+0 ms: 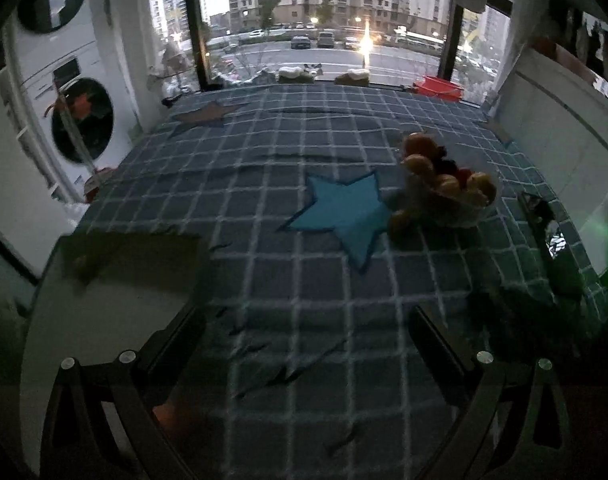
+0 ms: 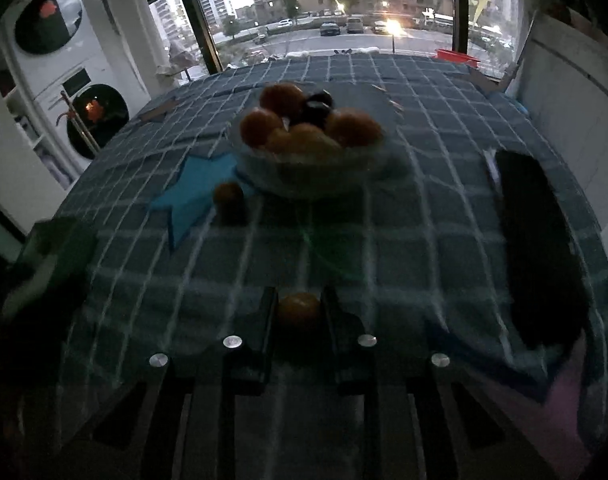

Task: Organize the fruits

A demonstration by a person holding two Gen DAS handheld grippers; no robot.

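One small orange fruit (image 2: 298, 312) is grasped by the right gripper (image 2: 298, 310); the left gripper (image 1: 304, 344) is released. Another orange fruit (image 2: 228, 197) remains outside the filled clear glass bowl (image 2: 264, 168).

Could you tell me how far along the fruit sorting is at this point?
Mostly done: the glass bowl already holds a heap of fruit. In hand: the right gripper is shut on a small orange fruit. Left: one loose fruit beside the bowl on the checked cloth; the left gripper is open and empty.

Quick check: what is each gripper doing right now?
Left gripper: open, nothing between its fingers.
Right gripper: shut on a small orange fruit.
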